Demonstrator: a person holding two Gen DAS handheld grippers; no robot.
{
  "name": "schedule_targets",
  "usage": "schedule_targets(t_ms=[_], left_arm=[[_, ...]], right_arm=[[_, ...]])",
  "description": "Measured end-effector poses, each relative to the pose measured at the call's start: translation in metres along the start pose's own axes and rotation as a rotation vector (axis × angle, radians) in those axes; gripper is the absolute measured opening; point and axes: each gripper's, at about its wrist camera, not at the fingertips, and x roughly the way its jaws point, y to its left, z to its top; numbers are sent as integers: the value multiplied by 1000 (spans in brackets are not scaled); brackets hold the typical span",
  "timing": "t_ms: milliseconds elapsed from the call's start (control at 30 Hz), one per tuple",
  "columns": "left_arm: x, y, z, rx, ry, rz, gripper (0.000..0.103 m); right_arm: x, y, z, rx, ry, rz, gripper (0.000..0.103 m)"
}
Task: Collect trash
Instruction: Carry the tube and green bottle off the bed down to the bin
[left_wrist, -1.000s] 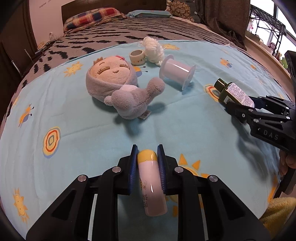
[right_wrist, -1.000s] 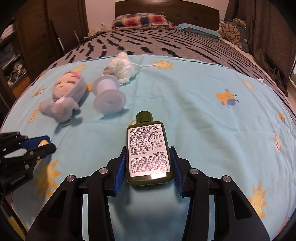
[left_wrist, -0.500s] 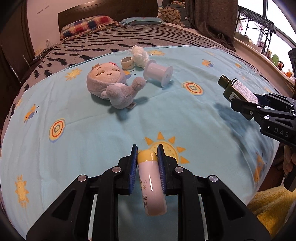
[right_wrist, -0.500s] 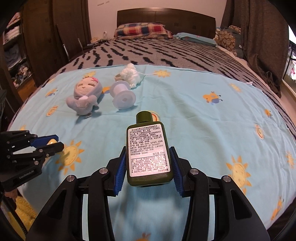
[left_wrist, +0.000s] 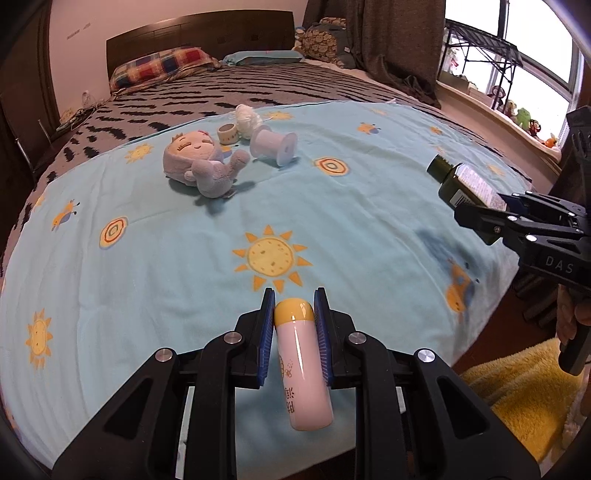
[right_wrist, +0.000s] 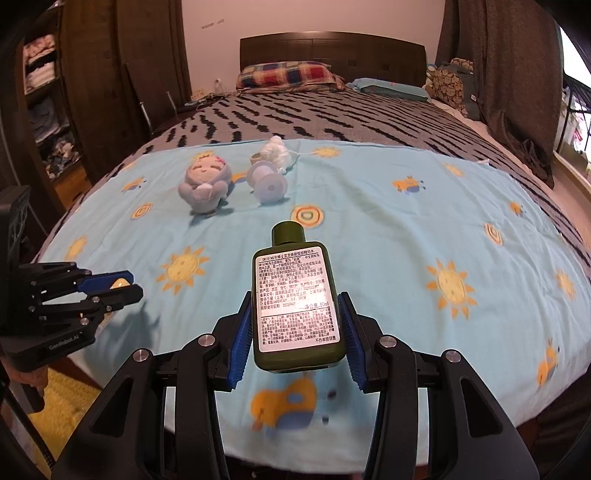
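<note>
partway through: left gripper (left_wrist: 293, 314) clamped on pink yellow-capped bottle (left_wrist: 303, 365), right gripper (right_wrist: 297, 325) clamped on green bottle (right_wrist: 295, 295), empty spool (left_wrist: 274, 144), tape roll (left_wrist: 227, 133) and white wad (left_wrist: 248, 115) left on blanket (left_wrist: 147, 266).

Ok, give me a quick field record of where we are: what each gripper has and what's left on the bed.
left gripper: shut on pink tube with a yellow cap
right gripper: shut on green bottle, white label facing the camera
held items: both lifted clear of the blue sheet
left on sheet: plush doll, empty spool, white yarn ball, small tape ring
grouping: all four clustered at the far end of the sheet
trash bin: none in view
</note>
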Motion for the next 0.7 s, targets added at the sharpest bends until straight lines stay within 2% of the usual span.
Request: schedule_targets(t_ms=[700], left_arm=[[-43, -42, -55, 54, -31, -63, 20]], right_arm=[[-32, 11, -70, 79, 13, 30, 45]])
